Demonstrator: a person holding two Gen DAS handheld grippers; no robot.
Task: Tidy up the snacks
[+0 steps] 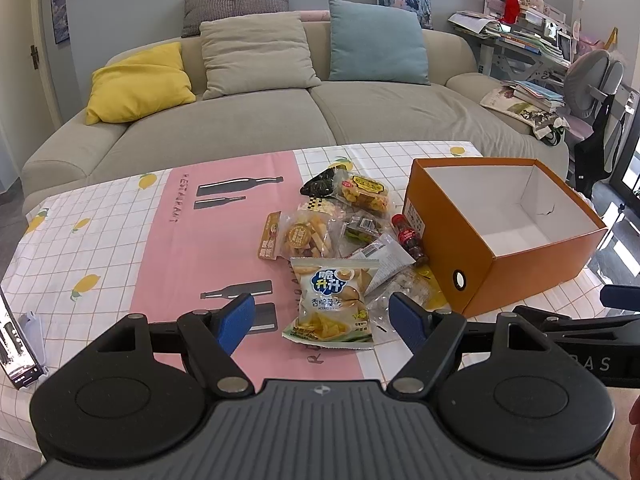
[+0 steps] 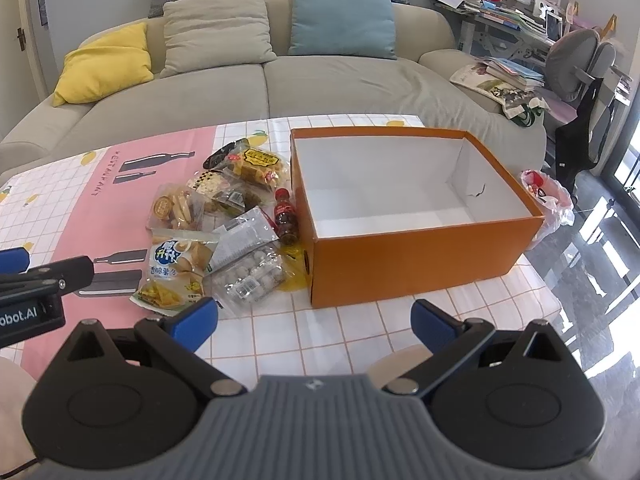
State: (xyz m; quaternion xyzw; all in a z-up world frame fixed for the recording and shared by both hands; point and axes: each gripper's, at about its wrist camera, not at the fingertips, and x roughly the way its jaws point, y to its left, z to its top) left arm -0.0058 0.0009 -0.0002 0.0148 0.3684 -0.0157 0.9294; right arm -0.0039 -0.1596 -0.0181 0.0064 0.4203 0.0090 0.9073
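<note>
A pile of snack packets lies on the table left of an orange box [image 1: 516, 256] [image 2: 404, 264] whose white inside is bare. Nearest me is a green-and-white potato chip bag [image 1: 330, 304] [image 2: 176, 272]. Behind it lie a clear bag of yellow biscuits [image 1: 308, 236] [image 2: 176, 208], a small red-capped bottle [image 1: 408, 238] [image 2: 285, 216] against the box, and a clear pack of white balls [image 2: 252, 276]. My left gripper [image 1: 322, 322] is open just in front of the chip bag. My right gripper [image 2: 314, 318] is open in front of the box's near wall.
The table [image 1: 100, 248] has a checked and pink cloth. A beige sofa [image 1: 240, 120] with cushions stands behind it. A cluttered desk and chair [image 1: 592, 84] stand at the right. A red-and-white plastic bag [image 2: 548, 196] sits beyond the box. A phone-like item [image 1: 16, 344] lies at the left edge.
</note>
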